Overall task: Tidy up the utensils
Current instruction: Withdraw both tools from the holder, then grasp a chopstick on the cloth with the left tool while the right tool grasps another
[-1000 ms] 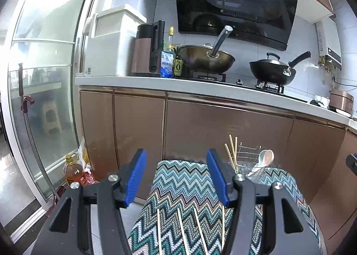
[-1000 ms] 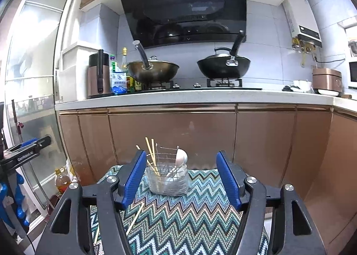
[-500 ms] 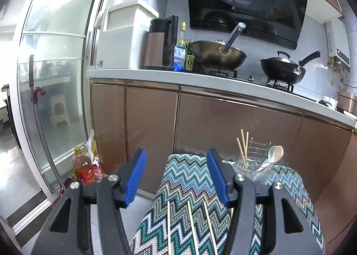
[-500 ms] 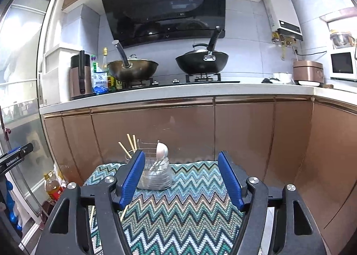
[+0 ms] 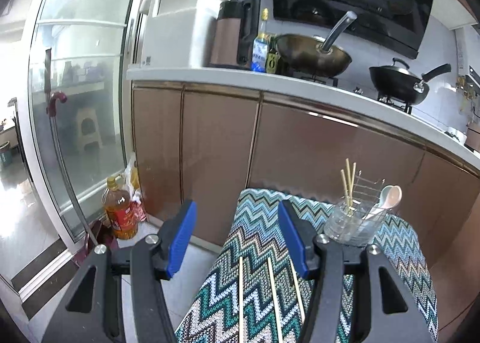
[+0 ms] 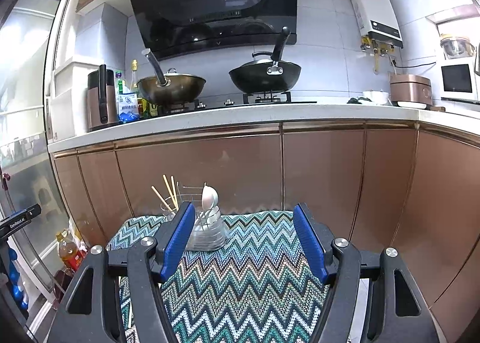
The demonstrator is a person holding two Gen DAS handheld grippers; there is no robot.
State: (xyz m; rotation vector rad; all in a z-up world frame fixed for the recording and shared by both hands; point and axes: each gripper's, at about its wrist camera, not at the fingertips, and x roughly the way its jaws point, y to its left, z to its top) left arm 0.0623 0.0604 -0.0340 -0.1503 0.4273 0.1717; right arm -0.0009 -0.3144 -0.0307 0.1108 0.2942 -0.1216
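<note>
The left gripper is being held wide open with nothing between its jaws, low in the frame above the zigzag-patterned tabletop. Three loose chopsticks are lying on the tabletop at lower centre. The right gripper is likewise being held open and empty. The utensil holder, containing chopsticks and a white spoon, is standing left of centre.

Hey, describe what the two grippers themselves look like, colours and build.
The left gripper and the right gripper look alike: matte black angular bodies with triangular cutouts, round silver bolts at the joints, and two fingers faced with ribbed blue pads. No cables, sleeves or hands show. From the right wrist view, white lettering marks a black side piece of the left gripper, too small to read.
</note>
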